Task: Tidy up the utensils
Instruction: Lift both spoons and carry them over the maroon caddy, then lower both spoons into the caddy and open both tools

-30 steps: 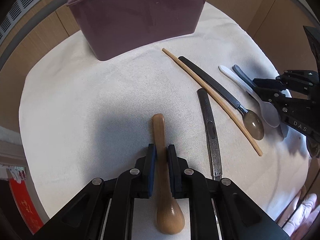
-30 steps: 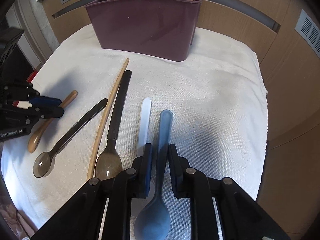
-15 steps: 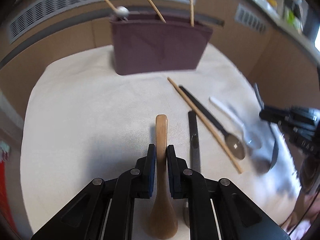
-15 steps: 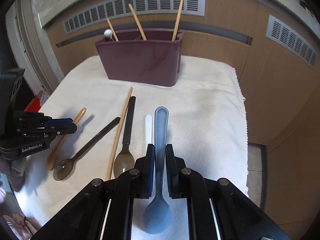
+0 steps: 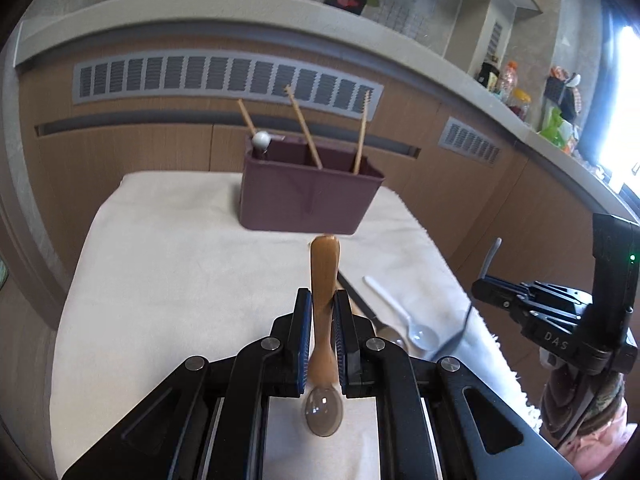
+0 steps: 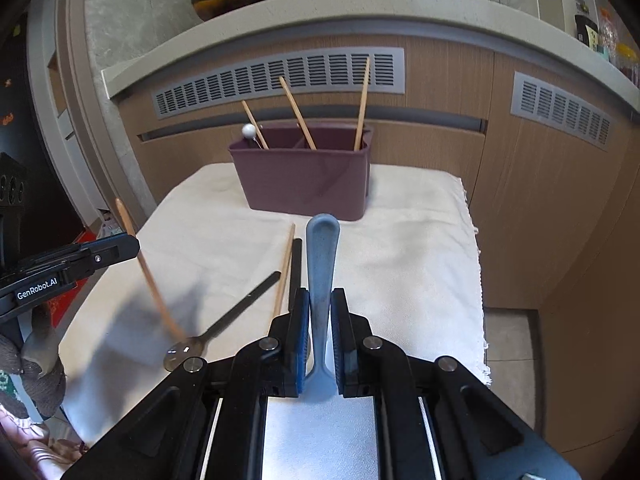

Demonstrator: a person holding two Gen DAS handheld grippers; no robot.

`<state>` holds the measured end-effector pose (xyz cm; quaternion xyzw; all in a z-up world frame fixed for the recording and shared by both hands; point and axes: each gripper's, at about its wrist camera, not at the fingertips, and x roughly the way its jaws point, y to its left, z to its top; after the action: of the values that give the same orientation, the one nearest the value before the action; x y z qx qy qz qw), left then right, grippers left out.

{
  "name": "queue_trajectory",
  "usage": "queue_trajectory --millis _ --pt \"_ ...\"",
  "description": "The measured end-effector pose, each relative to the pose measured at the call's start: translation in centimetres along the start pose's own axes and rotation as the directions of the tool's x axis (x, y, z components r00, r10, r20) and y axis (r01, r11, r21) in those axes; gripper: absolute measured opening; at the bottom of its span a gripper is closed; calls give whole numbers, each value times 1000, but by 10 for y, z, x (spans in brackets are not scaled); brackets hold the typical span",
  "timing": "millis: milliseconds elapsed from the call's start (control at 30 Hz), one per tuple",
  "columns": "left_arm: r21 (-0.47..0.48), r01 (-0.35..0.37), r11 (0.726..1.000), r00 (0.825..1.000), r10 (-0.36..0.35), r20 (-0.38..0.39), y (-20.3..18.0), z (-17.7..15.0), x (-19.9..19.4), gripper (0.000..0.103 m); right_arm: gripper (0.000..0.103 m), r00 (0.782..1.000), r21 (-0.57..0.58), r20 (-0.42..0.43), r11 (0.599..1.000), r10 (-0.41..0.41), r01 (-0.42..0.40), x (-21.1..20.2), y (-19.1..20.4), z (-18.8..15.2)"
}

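Both spoons (image 5: 323, 280) (image 6: 322, 264) clear above cloth (image 5: 180, 280).

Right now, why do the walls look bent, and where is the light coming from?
Both wrist views are fisheye, so the vent grille and counter edge curve. Left wrist view: a window glares white at the right edge. Right wrist view: the brown spoon in the left gripper casts a soft shadow on the white cloth. Both are sharp.
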<state>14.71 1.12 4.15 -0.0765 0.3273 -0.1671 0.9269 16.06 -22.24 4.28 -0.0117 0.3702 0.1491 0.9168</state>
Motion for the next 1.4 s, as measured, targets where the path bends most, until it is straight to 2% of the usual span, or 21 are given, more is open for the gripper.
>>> queue_trajectory --millis 633,733,800,933,1067,1133,1233,1400 --pt "73 19 997 999 -22 49 -19 19 -37 11 10 995 -47 93 999 -22 26 -39 11 14" --pt "119 14 993 995 -26 101 -28 40 -54 11 10 988 -57 155 998 -28 37 -59 12 34" --pt "147 12 989 988 -34 147 -35 60 -68 11 10 975 -67 218 996 -45 61 -79 13 54" --pt "207 -3 978 965 -51 256 -52 106 -98 11 10 928 -84 368 992 -62 99 -123 16 105" --pt "237 -68 969 934 -21 356 -68 149 -109 11 10 886 -74 458 989 -78 125 -139 17 150" --pt "235 -77 969 925 -18 378 -70 165 -106 11 10 881 -68 466 989 -86 132 -133 18 167" --pt "228 -86 970 919 -11 395 -68 182 -92 11 10 886 -78 453 986 -95 146 -112 20 183" --pt "195 -56 979 929 -21 370 -51 205 -50 11 10 910 -90 406 987 -84 131 -64 18 199"
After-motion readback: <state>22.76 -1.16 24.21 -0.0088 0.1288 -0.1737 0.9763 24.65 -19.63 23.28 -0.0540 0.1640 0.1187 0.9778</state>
